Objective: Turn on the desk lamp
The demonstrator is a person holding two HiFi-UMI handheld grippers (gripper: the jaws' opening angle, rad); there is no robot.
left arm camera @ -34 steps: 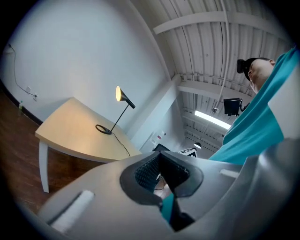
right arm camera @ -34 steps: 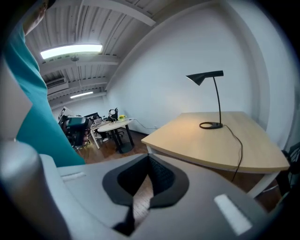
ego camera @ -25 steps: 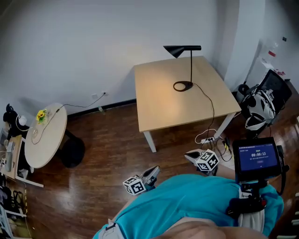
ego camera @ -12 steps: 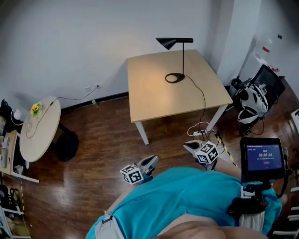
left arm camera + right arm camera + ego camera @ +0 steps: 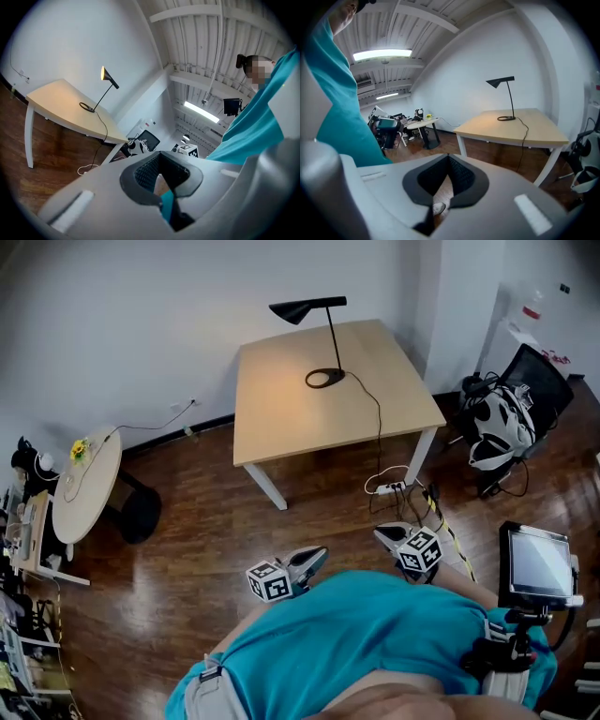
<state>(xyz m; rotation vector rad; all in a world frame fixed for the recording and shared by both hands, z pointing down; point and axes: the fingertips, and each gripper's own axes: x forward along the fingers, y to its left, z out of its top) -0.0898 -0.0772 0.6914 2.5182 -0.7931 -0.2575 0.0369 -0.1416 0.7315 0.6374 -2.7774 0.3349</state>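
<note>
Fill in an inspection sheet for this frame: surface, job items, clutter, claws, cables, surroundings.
Surface: square light-wood table.
Job's things: black desk lamp near the table's far edge; its shade glows warm inside, so it looks lit.
Clutter: nothing seen on the table besides the lamp.
Claws: left claw and right claw both shut, empty, held low by the person's body.
Cables: lamp cord crosses the table, drops over its edge to a power strip on the floor.
Surroundings: round side table with a yellow flower, black chair with gear on it, a screen on a stand.

Black desk lamp [image 5: 298, 311], pale wood table [image 5: 319, 423], dark brown floor [image 5: 187, 540] — teal shirt [image 5: 356, 643]
</note>
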